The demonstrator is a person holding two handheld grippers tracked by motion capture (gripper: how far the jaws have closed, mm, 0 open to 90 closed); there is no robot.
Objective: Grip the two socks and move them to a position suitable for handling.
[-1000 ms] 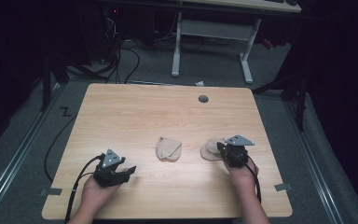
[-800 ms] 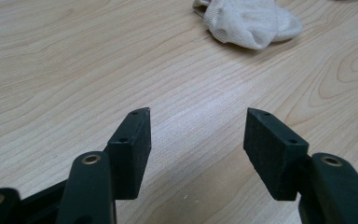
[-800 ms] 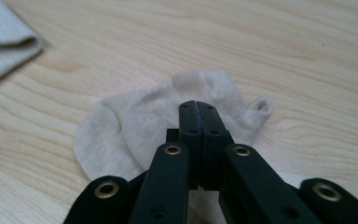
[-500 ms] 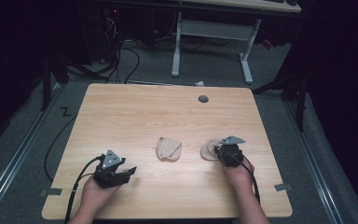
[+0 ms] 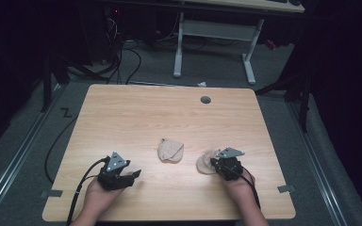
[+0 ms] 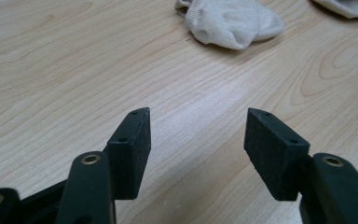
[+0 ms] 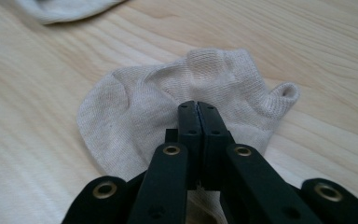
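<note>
Resting on a light wooden table [image 5: 122,117], left gripper [image 5: 125,175] gapes, right gripper [image 5: 218,163] pinches sock [image 7: 168,93].

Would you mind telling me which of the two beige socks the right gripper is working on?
It is the sock nearer the table's right edge, which lies under the right gripper, whose jaws are shut over it. The middle sock lies apart, untouched.
</note>
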